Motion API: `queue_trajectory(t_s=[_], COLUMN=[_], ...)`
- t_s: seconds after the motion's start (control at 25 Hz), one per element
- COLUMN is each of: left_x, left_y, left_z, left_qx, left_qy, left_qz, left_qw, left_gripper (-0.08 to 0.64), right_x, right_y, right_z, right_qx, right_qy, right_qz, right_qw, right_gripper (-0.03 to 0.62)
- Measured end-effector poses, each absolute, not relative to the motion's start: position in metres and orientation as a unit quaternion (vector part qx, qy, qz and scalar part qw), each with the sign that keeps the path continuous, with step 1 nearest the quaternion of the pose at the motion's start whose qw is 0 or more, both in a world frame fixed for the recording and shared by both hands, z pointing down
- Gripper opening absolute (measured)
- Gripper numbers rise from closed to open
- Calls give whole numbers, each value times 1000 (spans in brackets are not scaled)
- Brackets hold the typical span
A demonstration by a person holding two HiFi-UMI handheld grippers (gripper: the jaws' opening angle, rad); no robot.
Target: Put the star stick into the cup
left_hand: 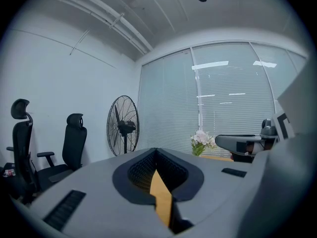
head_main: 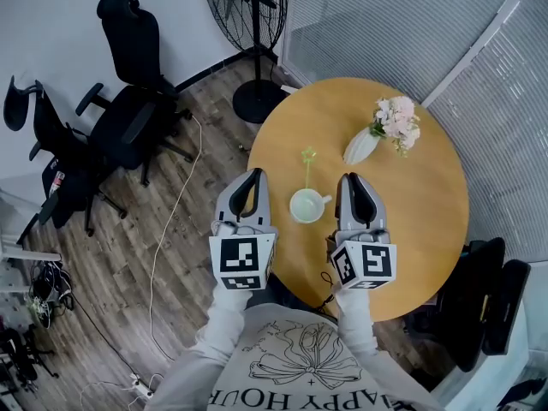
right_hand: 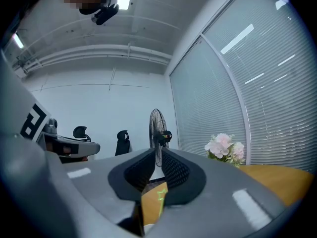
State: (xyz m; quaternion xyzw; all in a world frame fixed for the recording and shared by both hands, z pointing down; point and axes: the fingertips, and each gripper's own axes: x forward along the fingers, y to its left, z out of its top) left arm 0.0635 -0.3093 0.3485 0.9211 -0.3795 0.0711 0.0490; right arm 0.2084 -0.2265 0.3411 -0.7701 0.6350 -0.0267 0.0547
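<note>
A white cup [head_main: 306,205] with a handle stands on the round wooden table [head_main: 428,212], between my two grippers. The green star stick [head_main: 307,166] lies flat on the table just beyond the cup, star end away from me. My left gripper [head_main: 255,175] hovers left of the cup with its jaws shut and nothing in them. My right gripper [head_main: 351,179] hovers right of the cup, likewise shut and empty. In the right gripper view, the star stick [right_hand: 160,195] shows through the gap below the closed tips [right_hand: 152,151]. The left gripper view shows only bare table under its tips [left_hand: 156,151].
A white vase of pink flowers [head_main: 387,128] lies at the table's far side. A standing fan [head_main: 250,24] and black office chairs [head_main: 128,101] stand on the wooden floor to the left. Blinds [head_main: 411,15] run behind the table. A cable [head_main: 167,238] trails on the floor.
</note>
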Motion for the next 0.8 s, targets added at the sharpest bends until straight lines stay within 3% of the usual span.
queue_trajectory(t_s=[0.8], left_x=[62], left_y=[-304], left_z=[338], left_qx=[923], left_qy=[-376], left_qz=[65], left_qw=[46], left_gripper=[6], right_x=[208], right_y=[-225], right_z=[341], right_qx=[-771], right_qy=[633], right_qz=[-31], right_qw=[52], right_gripper=[50])
